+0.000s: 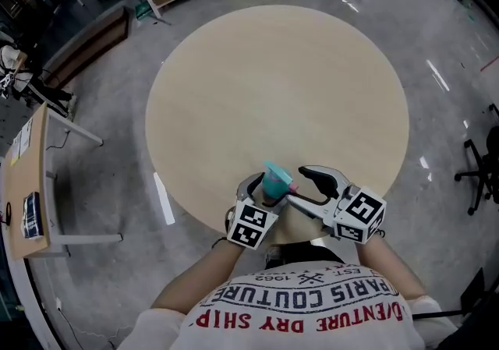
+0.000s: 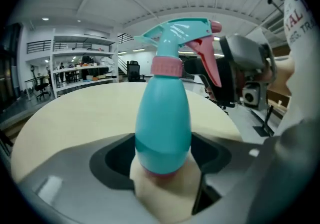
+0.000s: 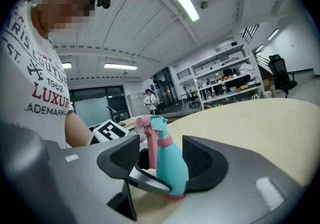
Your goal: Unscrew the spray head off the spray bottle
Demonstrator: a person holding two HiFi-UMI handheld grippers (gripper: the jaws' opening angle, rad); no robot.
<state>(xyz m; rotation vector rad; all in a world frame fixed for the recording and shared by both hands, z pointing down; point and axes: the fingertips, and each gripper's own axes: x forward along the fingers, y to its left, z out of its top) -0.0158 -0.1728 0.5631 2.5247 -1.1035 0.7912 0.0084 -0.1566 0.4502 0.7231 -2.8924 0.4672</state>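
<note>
One round table (image 1: 273,83); on it, close to the near rim, one spray bottle (image 1: 274,183), teal and upright; one spray head (image 2: 182,33) seated on its neck, not yet off, with one pink collar (image 2: 166,67) and one pink trigger (image 2: 207,63). Two grippers, each with one marker cube: left cube (image 1: 251,225), right cube (image 1: 360,213). Left gripper (image 1: 265,194): two jaws clamped on the bottle's lower body, one dark pad against each side, the base resting on the tabletop between them. Right gripper (image 1: 298,185): two jaws spread wide, no pad seen pressing; bottle and head showing in the gap between them in the right gripper view; trigger turned toward this gripper. Behind the grippers, one person in a white printed shirt (image 1: 300,305); two bare forearms.
</note>
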